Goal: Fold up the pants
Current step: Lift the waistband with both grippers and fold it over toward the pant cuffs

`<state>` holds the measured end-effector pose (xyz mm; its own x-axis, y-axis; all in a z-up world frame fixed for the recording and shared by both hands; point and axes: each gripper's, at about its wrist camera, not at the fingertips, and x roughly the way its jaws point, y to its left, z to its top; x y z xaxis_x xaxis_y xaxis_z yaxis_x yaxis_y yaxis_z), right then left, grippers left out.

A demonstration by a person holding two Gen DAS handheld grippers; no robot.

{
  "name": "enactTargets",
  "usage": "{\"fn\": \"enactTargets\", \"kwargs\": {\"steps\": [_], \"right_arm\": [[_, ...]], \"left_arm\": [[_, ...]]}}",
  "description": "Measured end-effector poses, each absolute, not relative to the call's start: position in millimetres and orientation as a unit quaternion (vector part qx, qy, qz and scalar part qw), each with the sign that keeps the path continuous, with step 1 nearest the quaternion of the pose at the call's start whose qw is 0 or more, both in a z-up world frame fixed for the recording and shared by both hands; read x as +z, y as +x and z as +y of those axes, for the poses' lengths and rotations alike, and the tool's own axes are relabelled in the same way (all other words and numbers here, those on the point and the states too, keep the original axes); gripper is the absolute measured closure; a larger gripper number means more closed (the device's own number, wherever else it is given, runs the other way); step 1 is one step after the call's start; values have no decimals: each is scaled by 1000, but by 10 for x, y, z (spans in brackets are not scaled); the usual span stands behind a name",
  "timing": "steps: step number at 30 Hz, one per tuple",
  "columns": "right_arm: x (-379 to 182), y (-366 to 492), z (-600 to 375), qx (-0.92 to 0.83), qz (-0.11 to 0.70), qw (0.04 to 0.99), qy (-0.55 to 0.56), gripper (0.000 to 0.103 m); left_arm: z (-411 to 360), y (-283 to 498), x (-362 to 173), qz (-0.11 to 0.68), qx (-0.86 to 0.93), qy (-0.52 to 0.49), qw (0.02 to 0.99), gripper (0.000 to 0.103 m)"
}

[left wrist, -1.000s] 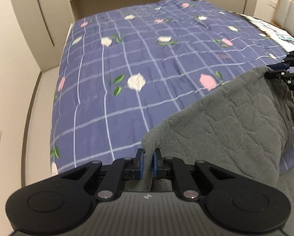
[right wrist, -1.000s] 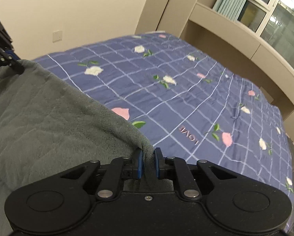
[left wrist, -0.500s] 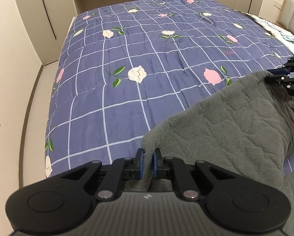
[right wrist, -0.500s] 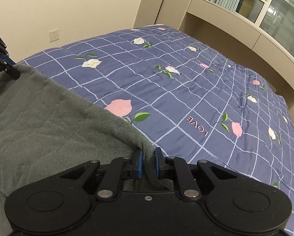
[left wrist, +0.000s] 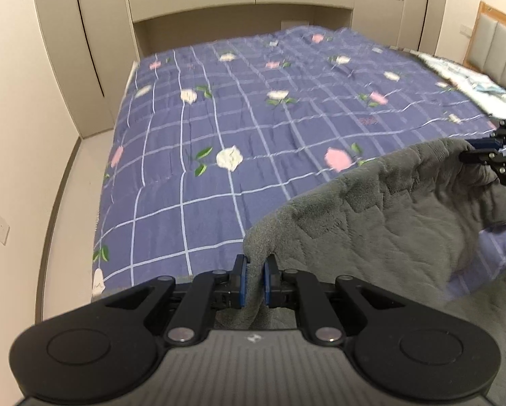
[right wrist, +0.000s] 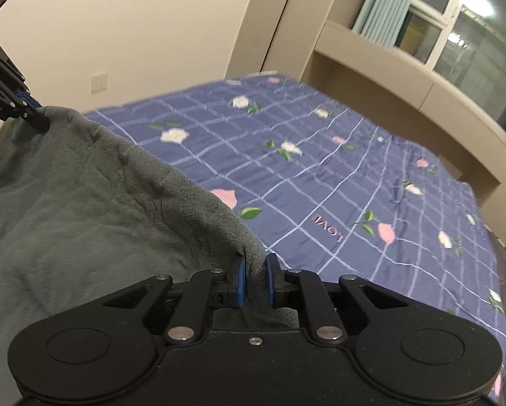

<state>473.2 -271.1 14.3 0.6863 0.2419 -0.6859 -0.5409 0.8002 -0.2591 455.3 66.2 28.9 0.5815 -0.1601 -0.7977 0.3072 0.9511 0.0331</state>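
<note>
Grey fleece pants [left wrist: 388,223] hang stretched between both grippers above the bed. My left gripper [left wrist: 254,270] is shut on one corner of the pants' edge, cloth pinched between its blue pads. The right gripper [left wrist: 479,150] shows at the right border of the left wrist view, clamped on the other corner. In the right wrist view my right gripper [right wrist: 254,272] is shut on the pants [right wrist: 83,209], and the left gripper [right wrist: 38,115] grips the far corner at upper left. The lower part of the pants drapes down out of sight.
A purple checked quilt with flowers [left wrist: 253,142] covers the bed beneath. Beige cupboards [left wrist: 83,50] and a recessed shelf stand beyond the bed's far end. A padded headboard [left wrist: 496,44] and a pale pillow [left wrist: 469,81] are at the right. A window [right wrist: 456,34] shows behind.
Both grippers have risen with the pants still pinched; the views tilt up, showing more wall, cupboards and window. A gap of quilt now shows under the lifted cloth.
</note>
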Motion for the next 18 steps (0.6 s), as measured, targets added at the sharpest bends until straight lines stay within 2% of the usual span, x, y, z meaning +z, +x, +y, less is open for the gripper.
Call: {"fn": "enactTargets", "kwargs": {"steps": [9,18], "right_arm": [[458,3791,-2859,204,290,907,-228,91],[389,2849,-2927,186,275,915,-231,91]], "left_arm": [[543,3670,604,382,-144,125,904,93],[434,2832,482,349,-153,162,910,94]]}}
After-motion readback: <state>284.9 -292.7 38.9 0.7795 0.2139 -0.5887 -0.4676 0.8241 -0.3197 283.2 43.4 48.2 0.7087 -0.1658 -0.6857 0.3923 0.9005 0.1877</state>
